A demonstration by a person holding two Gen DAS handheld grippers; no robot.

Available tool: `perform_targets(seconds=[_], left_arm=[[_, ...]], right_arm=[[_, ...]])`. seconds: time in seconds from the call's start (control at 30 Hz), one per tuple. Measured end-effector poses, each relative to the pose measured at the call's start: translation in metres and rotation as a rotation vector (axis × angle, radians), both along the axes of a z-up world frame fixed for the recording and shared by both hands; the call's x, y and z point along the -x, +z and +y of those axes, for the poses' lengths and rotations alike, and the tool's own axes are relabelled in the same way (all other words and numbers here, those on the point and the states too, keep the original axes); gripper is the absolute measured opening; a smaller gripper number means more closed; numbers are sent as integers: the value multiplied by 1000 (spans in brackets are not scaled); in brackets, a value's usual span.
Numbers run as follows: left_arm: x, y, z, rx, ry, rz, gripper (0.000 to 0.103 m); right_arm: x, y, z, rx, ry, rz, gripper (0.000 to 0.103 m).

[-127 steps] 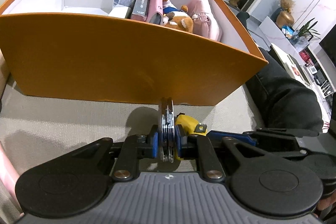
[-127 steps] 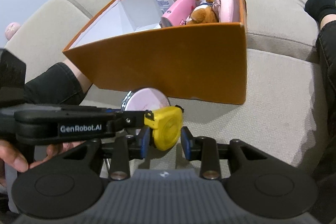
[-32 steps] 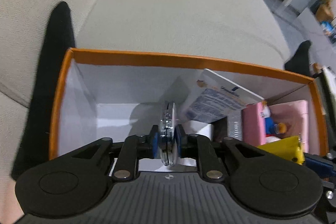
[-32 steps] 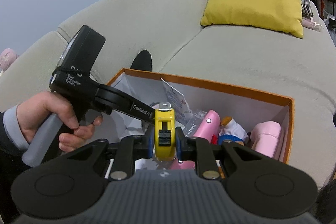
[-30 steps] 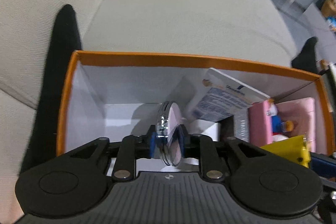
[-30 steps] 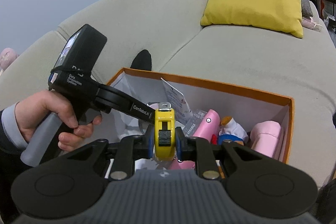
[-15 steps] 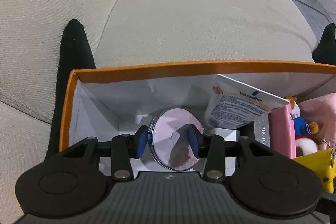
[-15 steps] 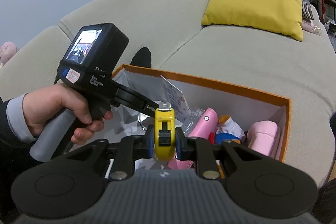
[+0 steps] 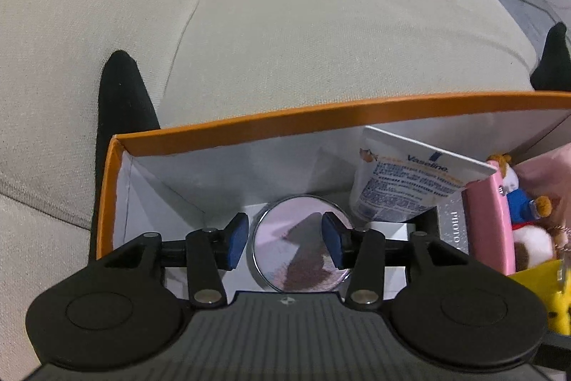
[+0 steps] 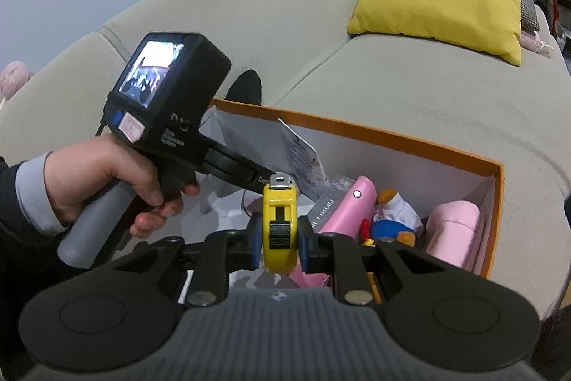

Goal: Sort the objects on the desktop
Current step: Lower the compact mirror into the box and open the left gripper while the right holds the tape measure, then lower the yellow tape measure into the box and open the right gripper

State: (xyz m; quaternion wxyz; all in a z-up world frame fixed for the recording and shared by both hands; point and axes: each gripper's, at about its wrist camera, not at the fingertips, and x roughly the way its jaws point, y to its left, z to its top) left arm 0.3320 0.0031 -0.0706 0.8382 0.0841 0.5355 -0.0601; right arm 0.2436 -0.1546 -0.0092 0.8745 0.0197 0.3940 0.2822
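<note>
Now your left gripper jaws opening, round mirror seemingly loose in orange box; your right gripper clamps yellow tape measure, unboxed.

mirror in box, tube right, box on sofa

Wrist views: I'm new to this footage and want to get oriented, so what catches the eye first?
The orange box on the grey sofa stands out, with pink items and a small plush toy packed at one end. The right gripper clamps a yellow tape measure above it. The left gripper is opening over a round mirror lying in the box.
</note>
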Motion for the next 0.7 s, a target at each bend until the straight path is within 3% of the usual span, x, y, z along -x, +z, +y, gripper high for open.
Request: perform_targets(seconds=[0.23,0.33,0.5,0.7], left_arm=[[26,46,20,129,-34,-51,53],[40,67,32,136,-33,-107,53],[56,83,61,194,6,-180,53],[67,76,96,260,90,-236,53]], right_arm=[[-12,0,17,46,74,-12,21],[-11,3,33,76,121,-17,21],[-21,-5,70,228,239,-84,21],[-30,-24,109,429,361,-199,21]])
